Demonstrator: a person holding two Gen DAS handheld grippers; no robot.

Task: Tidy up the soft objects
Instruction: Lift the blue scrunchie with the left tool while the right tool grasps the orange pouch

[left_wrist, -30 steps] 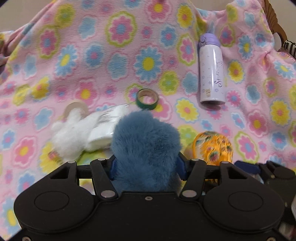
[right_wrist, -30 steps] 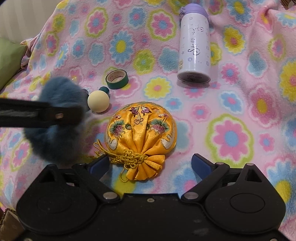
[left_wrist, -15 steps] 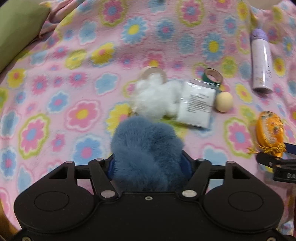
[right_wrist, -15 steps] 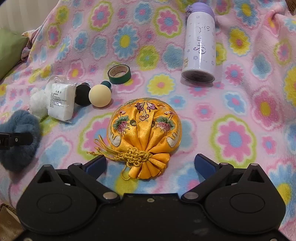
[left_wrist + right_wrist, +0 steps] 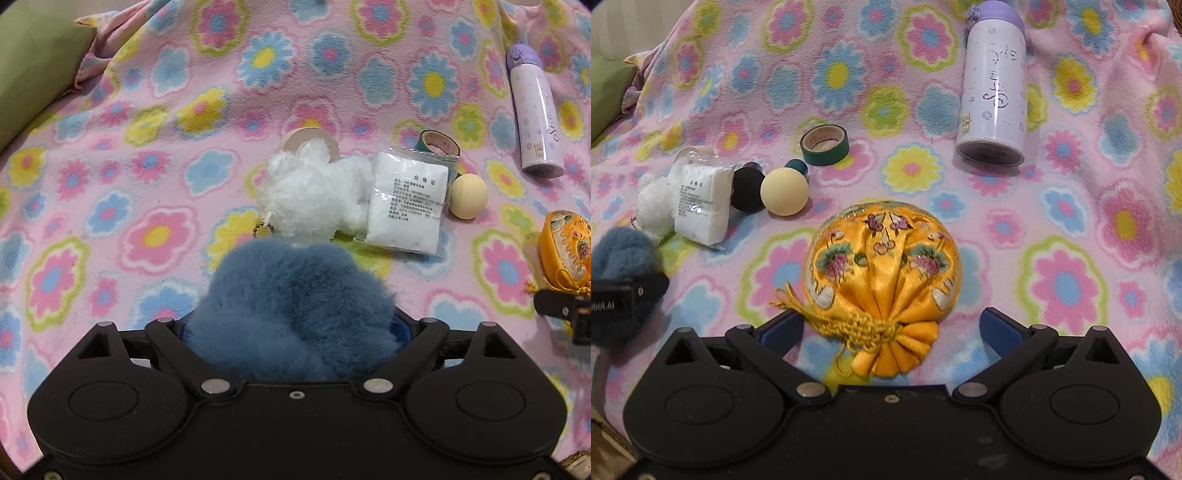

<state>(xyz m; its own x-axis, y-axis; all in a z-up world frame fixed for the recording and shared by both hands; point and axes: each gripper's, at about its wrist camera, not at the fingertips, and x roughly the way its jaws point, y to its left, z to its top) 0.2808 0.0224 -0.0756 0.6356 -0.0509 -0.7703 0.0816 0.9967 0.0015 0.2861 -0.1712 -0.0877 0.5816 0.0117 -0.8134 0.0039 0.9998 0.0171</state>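
While my left gripper (image 5: 295, 328) is spreading its jaws around the blue fur pom (image 5: 295, 306), which is sitting lower centre just below the white plush (image 5: 314, 199), I'm eyeing the yellow silk pouch (image 5: 882, 273). It's lying dead ahead of my right gripper (image 5: 890, 328), centred between wide-spread, empty jaws, gathered neck toward me, so the right hand is nearer.

Pink flowered fleece blanket (image 5: 1071, 206) (draped, rumpled), yellow embroidered pouch (image 5: 882, 266), lilac bottle (image 5: 991, 88), green tape roll (image 5: 824, 144), cream ball (image 5: 784, 191)
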